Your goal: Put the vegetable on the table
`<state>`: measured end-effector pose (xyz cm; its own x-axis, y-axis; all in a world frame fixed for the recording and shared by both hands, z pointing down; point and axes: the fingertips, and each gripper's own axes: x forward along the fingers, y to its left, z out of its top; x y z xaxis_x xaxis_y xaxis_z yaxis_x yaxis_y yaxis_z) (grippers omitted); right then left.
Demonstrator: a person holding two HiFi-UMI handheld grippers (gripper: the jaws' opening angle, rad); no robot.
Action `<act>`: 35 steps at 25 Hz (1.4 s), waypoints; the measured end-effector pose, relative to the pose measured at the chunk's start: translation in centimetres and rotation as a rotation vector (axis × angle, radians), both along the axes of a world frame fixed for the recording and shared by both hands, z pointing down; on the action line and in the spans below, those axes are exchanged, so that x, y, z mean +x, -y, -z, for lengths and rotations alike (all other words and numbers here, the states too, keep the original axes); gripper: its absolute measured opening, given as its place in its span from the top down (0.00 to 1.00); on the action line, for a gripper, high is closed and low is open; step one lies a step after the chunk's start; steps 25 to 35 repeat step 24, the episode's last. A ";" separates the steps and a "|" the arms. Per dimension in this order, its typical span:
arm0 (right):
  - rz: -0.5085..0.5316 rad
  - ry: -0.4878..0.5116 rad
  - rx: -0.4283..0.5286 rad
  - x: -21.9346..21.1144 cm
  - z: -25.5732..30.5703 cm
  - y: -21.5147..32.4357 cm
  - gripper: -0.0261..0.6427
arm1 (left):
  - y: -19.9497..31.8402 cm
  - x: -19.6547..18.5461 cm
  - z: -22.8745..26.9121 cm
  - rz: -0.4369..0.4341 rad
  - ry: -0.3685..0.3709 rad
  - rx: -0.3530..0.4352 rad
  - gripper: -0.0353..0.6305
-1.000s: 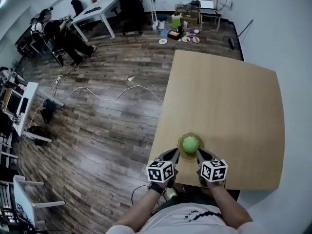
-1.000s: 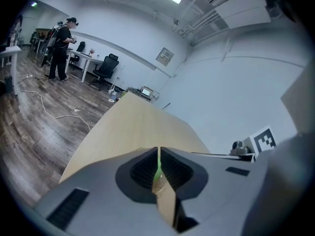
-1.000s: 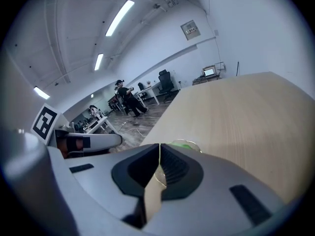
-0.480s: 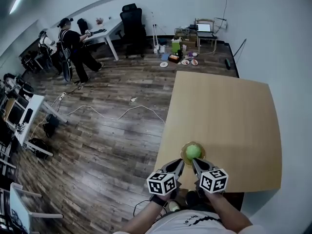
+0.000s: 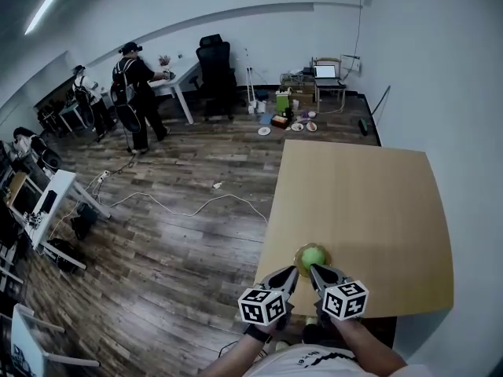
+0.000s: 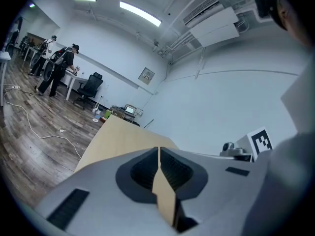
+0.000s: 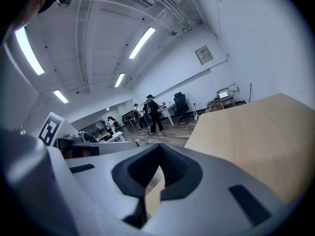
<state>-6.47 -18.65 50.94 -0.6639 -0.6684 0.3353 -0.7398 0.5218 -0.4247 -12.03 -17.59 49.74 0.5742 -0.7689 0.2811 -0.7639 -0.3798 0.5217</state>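
A round green vegetable (image 5: 313,255) sits on a small yellowish plate (image 5: 299,258) near the front edge of the light wooden table (image 5: 361,203). My left gripper (image 5: 291,272) points at the plate from the near left, jaws together and empty. Beside it, just short of the vegetable, my right gripper (image 5: 314,270) is also shut on nothing. In the left gripper view the left gripper (image 6: 159,149) shows its jaws meeting over the tabletop (image 6: 118,136). The right gripper (image 7: 158,146) looks the same in its own view, with the table (image 7: 246,127) beyond. Neither gripper view shows the vegetable.
Wood floor lies left of the table, with a white cable (image 5: 181,206) across it. Two people (image 5: 134,93) stand by a white desk at the far left, near a black office chair (image 5: 216,65). Boxes and dishes (image 5: 287,116) clutter the floor by the far wall.
Both grippers have drawn back toward the table's near edge and closer together. The head view has tipped up, showing more of the room. A person in the background has stood and walked.
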 end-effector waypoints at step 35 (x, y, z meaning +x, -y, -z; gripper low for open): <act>-0.003 0.024 0.035 -0.1 1.6 -1.1 0.94 | -1.3 0.2 1.5 0.013 0.004 0.030 0.91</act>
